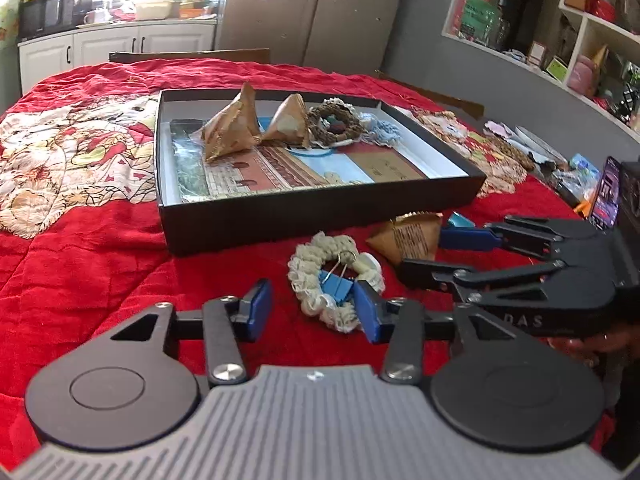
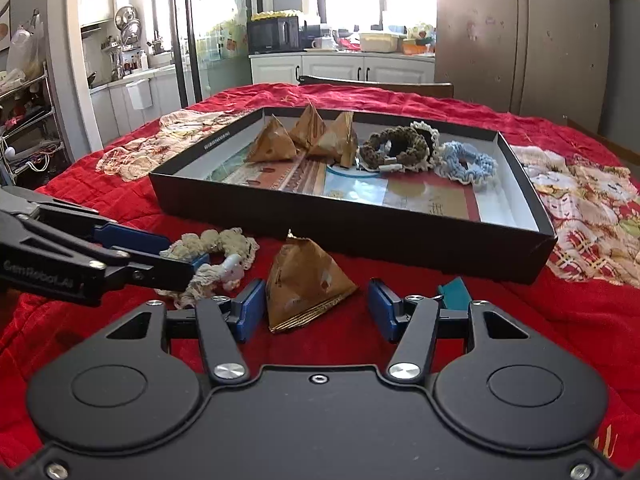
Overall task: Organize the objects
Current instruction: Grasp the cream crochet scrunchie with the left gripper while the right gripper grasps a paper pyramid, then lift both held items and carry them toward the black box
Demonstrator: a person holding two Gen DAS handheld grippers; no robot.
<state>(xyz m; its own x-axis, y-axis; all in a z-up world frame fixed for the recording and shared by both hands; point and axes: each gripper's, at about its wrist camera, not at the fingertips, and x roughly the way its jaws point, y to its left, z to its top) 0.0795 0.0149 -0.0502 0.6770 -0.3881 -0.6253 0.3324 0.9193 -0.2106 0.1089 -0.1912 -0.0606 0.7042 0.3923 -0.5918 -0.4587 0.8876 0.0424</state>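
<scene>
A shallow black box (image 1: 312,216) (image 2: 360,232) on the red cloth holds several brown pyramid packets (image 1: 228,128) (image 2: 272,140) and crocheted scrunchies (image 1: 332,122) (image 2: 464,164). In front of it lie a cream scrunchie (image 1: 320,276) (image 2: 216,252) with a blue binder clip (image 1: 338,286) on it and a loose brown pyramid packet (image 1: 408,236) (image 2: 304,284). My left gripper (image 1: 312,308) (image 2: 180,258) is open, its fingers straddling the cream scrunchie. My right gripper (image 2: 316,308) (image 1: 424,252) is open around the loose packet.
A teal binder clip (image 2: 452,292) (image 1: 460,222) lies by the right gripper's right finger. Lace doilies (image 2: 580,208) and small clutter (image 1: 560,160) lie on the red cloth (image 1: 100,264). Chairs stand behind the table; shelves (image 1: 560,40) are at right.
</scene>
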